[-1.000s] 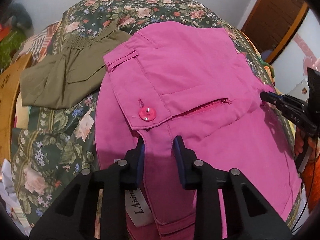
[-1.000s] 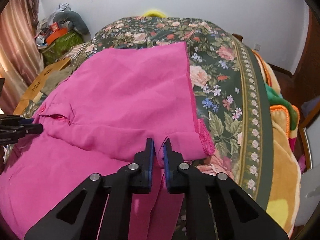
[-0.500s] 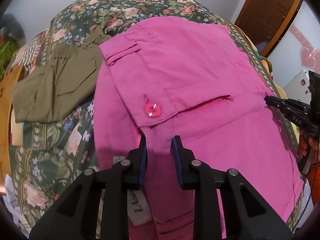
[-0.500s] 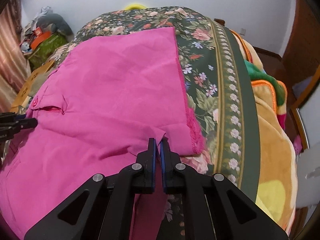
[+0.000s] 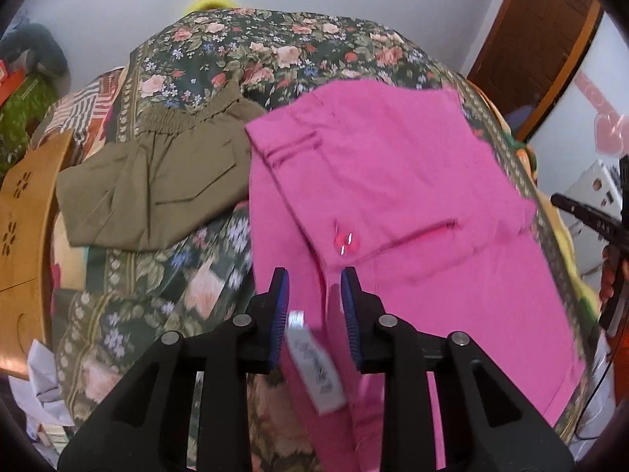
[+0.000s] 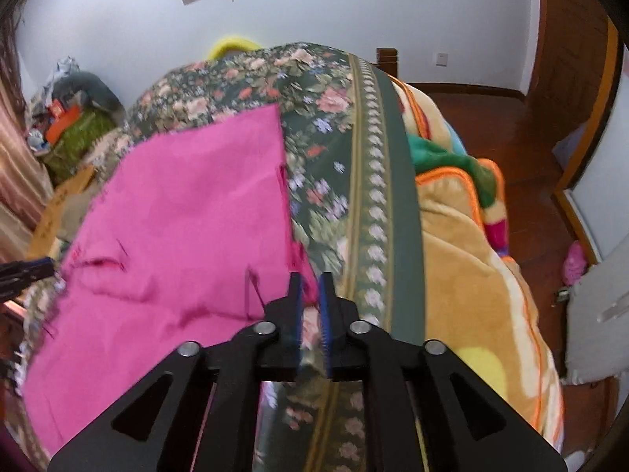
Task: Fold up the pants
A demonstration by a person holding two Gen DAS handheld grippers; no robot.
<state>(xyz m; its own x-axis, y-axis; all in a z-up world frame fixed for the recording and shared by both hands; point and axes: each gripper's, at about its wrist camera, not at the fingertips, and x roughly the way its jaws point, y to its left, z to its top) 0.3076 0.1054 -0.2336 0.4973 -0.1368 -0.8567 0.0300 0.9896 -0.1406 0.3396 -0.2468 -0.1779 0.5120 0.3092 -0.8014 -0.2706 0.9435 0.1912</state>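
Observation:
Pink pants (image 5: pixel 393 181) lie folded on the floral bedspread (image 5: pixel 243 55), with a pink button (image 5: pixel 346 240) and a zip on top. My left gripper (image 5: pixel 314 287) is open; the waistband edge and a white label (image 5: pixel 314 365) lie between and below its fingers. In the right wrist view the pants (image 6: pixel 188 212) lie left of centre. My right gripper (image 6: pixel 309 289) is slightly open at the pants' right edge, with no cloth clamped. The right gripper's tip shows in the left wrist view (image 5: pixel 582 216) at the right edge.
Folded olive pants (image 5: pixel 157 181) lie left of the pink ones. A wooden board (image 5: pixel 23 236) stands at the bed's left side. An orange and yellow blanket (image 6: pixel 471 275) hangs over the bed's right side, above a wooden floor (image 6: pixel 530 126). Clutter (image 6: pixel 70 126) sits by the far left wall.
Both grippers have opened and let go of the pink pants, then drawn back and up. The pants now lie folded on the bed.

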